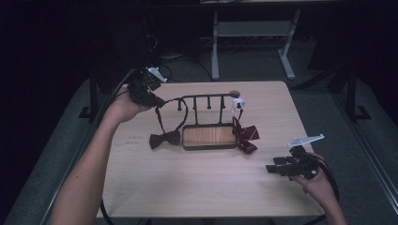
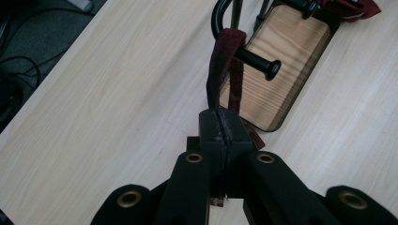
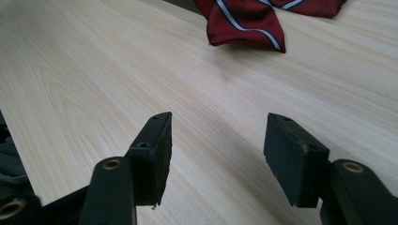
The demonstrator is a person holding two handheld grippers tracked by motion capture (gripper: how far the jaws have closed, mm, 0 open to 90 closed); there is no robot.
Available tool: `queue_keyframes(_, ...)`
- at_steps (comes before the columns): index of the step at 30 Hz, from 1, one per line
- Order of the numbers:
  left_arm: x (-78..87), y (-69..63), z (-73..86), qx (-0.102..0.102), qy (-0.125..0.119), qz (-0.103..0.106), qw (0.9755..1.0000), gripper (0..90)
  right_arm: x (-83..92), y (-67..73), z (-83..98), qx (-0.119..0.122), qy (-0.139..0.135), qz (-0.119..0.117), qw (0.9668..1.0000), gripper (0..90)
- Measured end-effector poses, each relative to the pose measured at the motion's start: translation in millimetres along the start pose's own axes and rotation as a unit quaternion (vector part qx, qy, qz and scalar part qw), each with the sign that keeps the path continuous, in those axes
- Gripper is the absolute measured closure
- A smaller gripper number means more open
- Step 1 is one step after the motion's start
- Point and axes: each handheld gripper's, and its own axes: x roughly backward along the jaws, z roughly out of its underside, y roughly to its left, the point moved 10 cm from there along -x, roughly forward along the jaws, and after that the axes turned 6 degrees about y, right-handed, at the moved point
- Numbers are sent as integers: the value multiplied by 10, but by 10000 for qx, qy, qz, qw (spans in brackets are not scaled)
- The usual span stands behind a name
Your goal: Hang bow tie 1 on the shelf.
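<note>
A black peg rack (image 1: 206, 98) on a wooden base (image 1: 209, 136) stands mid-table. A dark maroon bow tie (image 1: 164, 139) lies left of the base, and its strap (image 1: 180, 110) loops up by the rack's left peg. My left gripper (image 1: 158, 101) is shut on that strap (image 2: 224, 61) just below the peg (image 2: 263, 63), its jaws (image 2: 220, 124) pressed together on the band. A red striped bow tie (image 1: 245, 136) rests at the base's right end, its white strap (image 1: 238, 104) hung on the right peg. My right gripper (image 1: 274, 168) hovers open and empty near the front right, its jaws (image 3: 218, 140) facing the red striped tie (image 3: 248, 18).
The light wooden table (image 1: 197, 187) has bare surface in front of the rack. Behind it stand a white desk frame (image 1: 253, 42) and cables on the dark floor. The table's right edge runs close to my right hand (image 1: 324, 187).
</note>
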Motion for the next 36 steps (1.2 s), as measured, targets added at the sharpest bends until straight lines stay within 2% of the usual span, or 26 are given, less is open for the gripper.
queue_keyframes(8,-64,47,7,66,123,-52,9999,879,-6,-6,6,-3,13,11,10000,419)
queue_keyframes(13,-84,64,9,85,110,-58,9999,847,-4,-13,8,11,9,16,10000,419)
queue_keyframes(17,-106,56,29,72,119,-50,9999,819,-9,-20,11,-7,16,15,10000,419)
queue_keyframes(18,-112,46,39,121,111,-31,9999,815,-10,-21,12,-4,19,17,10000,419)
queue_keyframes(22,-139,33,76,90,207,-10,9997,814,-14,-23,12,-12,18,30,10000,417)
queue_keyframes(24,-134,17,70,98,115,9,9999,812,-16,-30,8,-4,1,40,10000,416)
queue_keyframes(28,-148,-15,102,79,88,10,9999,801,-14,-37,11,-29,-1,73,10000,412)
queue_keyframes(32,-156,-44,156,54,147,0,9999,786,-9,-41,6,-32,-25,92,9999,406)
queue_keyframes(36,-143,-63,171,100,15,23,9999,776,-17,-45,14,-55,9,103,9999,405)
